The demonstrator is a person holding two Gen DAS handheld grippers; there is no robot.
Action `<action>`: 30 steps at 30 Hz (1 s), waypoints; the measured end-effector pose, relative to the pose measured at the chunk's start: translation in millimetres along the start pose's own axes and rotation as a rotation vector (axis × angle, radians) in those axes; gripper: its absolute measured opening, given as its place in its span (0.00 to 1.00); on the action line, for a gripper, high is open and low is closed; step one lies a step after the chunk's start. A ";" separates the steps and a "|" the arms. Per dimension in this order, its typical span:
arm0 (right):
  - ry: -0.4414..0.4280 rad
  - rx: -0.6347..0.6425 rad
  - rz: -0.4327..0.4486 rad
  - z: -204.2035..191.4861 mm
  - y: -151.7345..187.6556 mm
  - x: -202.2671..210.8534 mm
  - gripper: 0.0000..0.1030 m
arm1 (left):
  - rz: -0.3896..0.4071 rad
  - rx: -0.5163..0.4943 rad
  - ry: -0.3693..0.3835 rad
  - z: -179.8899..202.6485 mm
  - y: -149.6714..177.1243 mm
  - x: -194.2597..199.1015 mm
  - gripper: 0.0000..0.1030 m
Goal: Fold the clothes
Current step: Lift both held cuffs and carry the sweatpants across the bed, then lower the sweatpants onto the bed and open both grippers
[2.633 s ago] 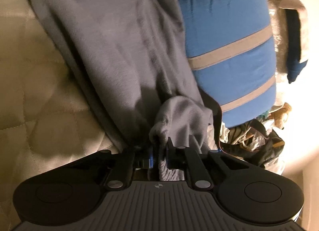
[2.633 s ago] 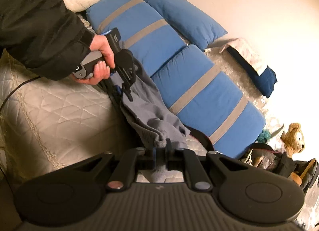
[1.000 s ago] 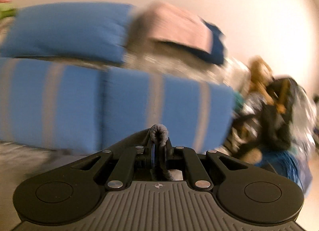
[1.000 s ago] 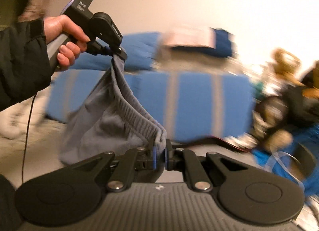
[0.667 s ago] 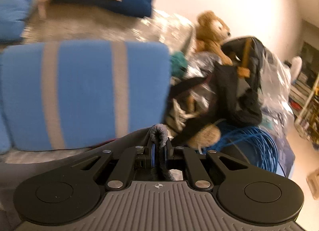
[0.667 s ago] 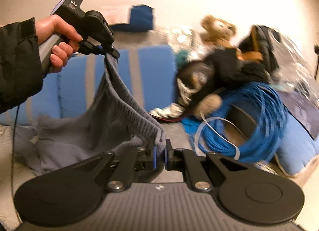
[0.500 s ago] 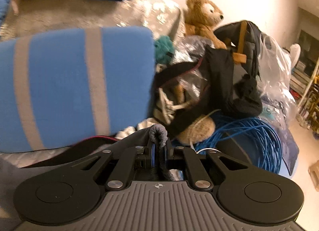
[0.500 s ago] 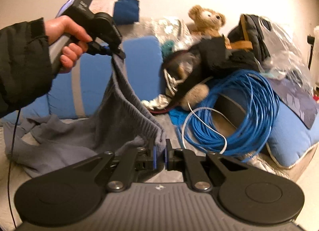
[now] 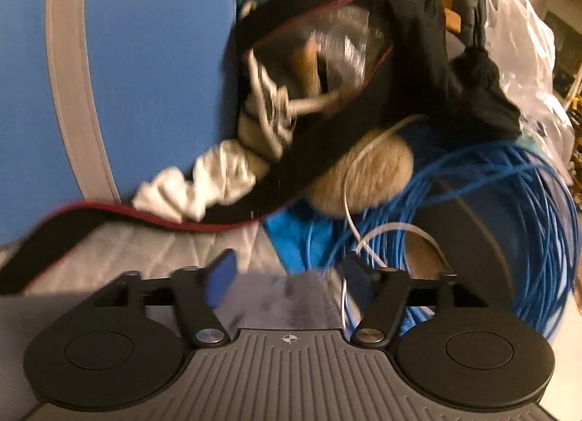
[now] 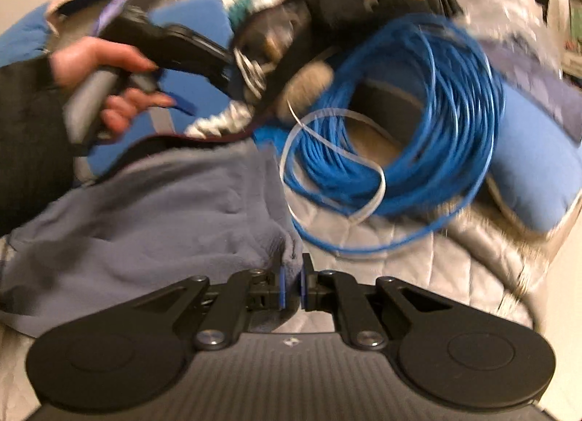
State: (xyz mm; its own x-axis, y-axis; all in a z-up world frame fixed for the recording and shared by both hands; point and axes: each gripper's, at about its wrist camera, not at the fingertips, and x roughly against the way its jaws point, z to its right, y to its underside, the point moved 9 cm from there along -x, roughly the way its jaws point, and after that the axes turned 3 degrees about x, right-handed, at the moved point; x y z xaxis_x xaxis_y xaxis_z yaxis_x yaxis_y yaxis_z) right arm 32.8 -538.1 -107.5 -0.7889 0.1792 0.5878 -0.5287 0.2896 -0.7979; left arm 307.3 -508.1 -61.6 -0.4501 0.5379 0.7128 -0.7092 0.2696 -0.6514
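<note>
The grey garment (image 10: pixel 163 210) lies spread on the quilted bed cover (image 10: pixel 418 261). My right gripper (image 10: pixel 291 284) is shut on its near edge, with cloth bunched between the blue pads. In the left wrist view my left gripper (image 9: pixel 289 275) has its jaws opening. A blurred fold of the grey garment (image 9: pixel 280 299) lies loose low between them, and the pads (image 9: pixel 220 277) stand apart from it. The right wrist view shows a hand (image 10: pixel 94 68) holding the left gripper (image 10: pixel 222 72) above the garment's far edge. That view is blurred.
A coil of blue cable (image 10: pixel 418 112) lies just right of the garment, with a white strap (image 10: pixel 327 166) over it. Behind are a blue striped cushion (image 9: pixel 127 57), a black bag (image 9: pixel 363 75), a plush toy (image 9: pixel 363 181) and a plastic bag (image 9: pixel 523 39).
Both grippers came down toward the bed. The hanging garment now lies on the cover. The left jaws went from shut on the cloth to open, and the right stayed shut on it.
</note>
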 end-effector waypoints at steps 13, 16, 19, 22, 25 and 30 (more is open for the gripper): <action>-0.025 -0.046 -0.065 10.3 11.4 -14.6 0.09 | 0.121 -0.106 -0.071 -103.1 77.7 162.1 0.73; -0.018 -0.046 -0.073 11.8 17.2 -18.7 0.11 | 0.158 -0.198 -0.172 -129.7 106.6 200.4 0.75; 0.004 -0.025 -0.051 13.6 21.9 -16.9 0.48 | 0.144 -0.214 -0.230 -156.5 139.7 229.3 0.75; 0.018 0.046 0.003 12.1 25.5 -2.6 0.88 | 0.139 -0.173 -0.247 -178.1 170.8 252.8 0.76; 0.014 0.182 0.041 2.0 31.4 14.1 0.93 | 0.156 -0.120 -0.244 -198.2 197.9 272.2 0.76; 0.109 0.599 0.073 -24.0 54.1 30.5 1.00 | 0.176 -0.008 -0.228 -232.0 228.2 286.9 0.76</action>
State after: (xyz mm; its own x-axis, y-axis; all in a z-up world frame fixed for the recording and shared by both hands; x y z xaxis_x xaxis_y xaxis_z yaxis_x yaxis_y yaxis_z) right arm -12.3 -494.4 -129.5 -0.8098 0.2831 0.5140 -0.5838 -0.3001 -0.7544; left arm 142.2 -107.0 -66.1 -0.6769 0.3842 0.6278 -0.6054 0.1946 -0.7718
